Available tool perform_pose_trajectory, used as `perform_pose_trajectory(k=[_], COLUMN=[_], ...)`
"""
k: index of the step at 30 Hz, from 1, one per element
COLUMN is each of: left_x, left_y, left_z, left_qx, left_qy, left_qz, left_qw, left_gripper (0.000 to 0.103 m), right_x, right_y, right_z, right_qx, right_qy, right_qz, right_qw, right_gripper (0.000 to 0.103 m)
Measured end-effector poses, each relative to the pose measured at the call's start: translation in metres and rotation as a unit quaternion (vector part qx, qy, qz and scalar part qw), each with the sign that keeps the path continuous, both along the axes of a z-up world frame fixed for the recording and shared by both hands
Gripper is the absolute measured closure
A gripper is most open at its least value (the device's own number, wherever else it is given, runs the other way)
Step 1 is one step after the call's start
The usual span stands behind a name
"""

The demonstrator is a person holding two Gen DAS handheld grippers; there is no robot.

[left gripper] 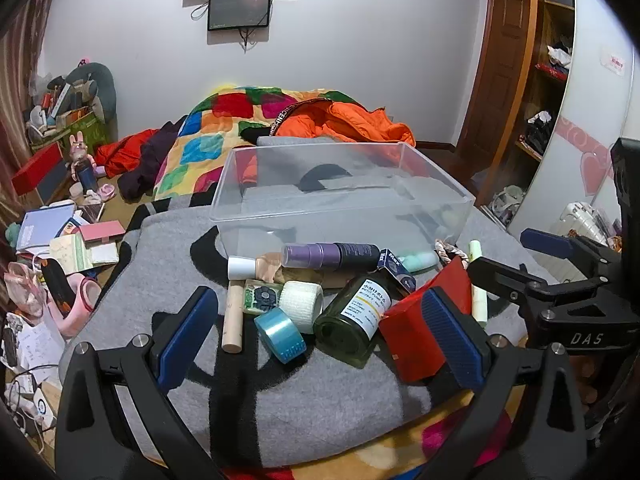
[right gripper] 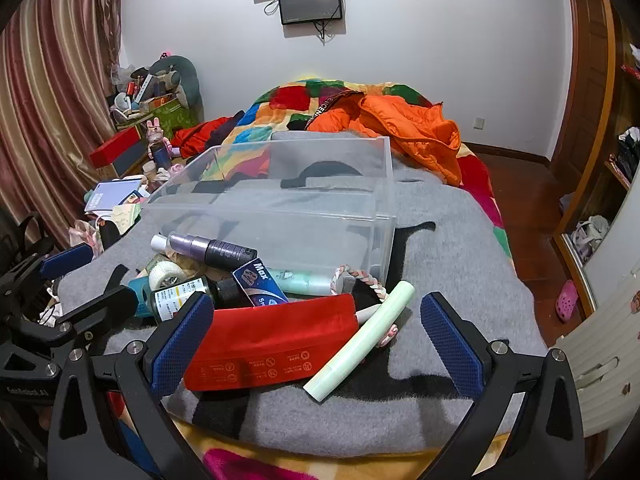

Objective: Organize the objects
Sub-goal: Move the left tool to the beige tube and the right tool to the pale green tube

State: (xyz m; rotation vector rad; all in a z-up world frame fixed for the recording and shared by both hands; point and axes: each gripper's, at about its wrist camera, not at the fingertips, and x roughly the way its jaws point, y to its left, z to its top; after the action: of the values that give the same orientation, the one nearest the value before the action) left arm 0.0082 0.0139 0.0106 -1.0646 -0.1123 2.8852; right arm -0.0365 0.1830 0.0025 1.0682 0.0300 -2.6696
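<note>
The red pouch (right gripper: 272,340) lies flat on the gray blanket (right gripper: 460,248) on the bed, at the front of a little pile of things, right in front of the clear bin (right gripper: 320,216); my right tool (right gripper: 316,344) hangs over it with both pads wide apart and nothing in them; my left tool (left gripper: 320,340) is wide apart too and holds nothing, over the small things on the left; I think the red pouch is soft and light and may bend, so I would pinch it across its short side near the middle; the pale green tube (right gripper: 360,344) leans on its right end and looks smooth and round, so it may roll or slip; I would grab that one across the middle; the dark green bottle (left gripper: 352,328) lies on its side and looks hard and maybe like glass, so it is heavier and could break; I would hold it around its fat body, not the cap; the blue tape roll (left gripper: 280,334) and the white tape roll (left gripper: 302,300) look light and firm, easy to squeeze from both flat sides; the purple spray bottle (left gripper: 328,255) lies right by the bin wall and looks slippery; the bin looks empty, so nothing is put away yet
</note>
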Motion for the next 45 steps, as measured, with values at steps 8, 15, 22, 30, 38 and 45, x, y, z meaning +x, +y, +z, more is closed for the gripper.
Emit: perform_pose_trajectory(k=[8,15,22,30,38,45], left_x=[0.0,-0.001,-0.001,0.002,0.001,-0.009], left_y=[0.0,-0.001,-0.005,-0.013,-0.021,-0.047], left_z=[0.002,0.001,-0.001,0.0,-0.001,-0.021], left_qx=[0.006,0.022,0.033,0.048,0.039,0.041], left_qy=[0.001,-0.005,-0.008,0.008,0.012,-0.024], left_qz=[-0.004,-0.01,-0.011,-0.007,0.008,0.038], left_qw=[1.0,0.9997,0.9994,0.9988,0.9992,0.9982], left_gripper=[0.0,0.0,0.0,0.0,0.0,0.0], right_x=[0.001,0.001,0.001,-0.004,-0.006,-0.014], right_y=[0.0,0.0,-0.001,0.001,0.003,0.016], right_z=[0.0,0.0,-0.001,-0.003,-0.004,-0.015], right_qx=[0.001,0.002,0.008,0.009,0.012,0.021], right_qy=[0.001,0.001,-0.001,-0.007,-0.007,-0.023], right_qz=[0.0,0.0,-0.003,-0.007,-0.016,-0.044], right_qw=[1.0,1.0,1.0,1.0,1.0,0.999], right_gripper=[0.0,0.0,0.0,0.0,0.0,0.0])
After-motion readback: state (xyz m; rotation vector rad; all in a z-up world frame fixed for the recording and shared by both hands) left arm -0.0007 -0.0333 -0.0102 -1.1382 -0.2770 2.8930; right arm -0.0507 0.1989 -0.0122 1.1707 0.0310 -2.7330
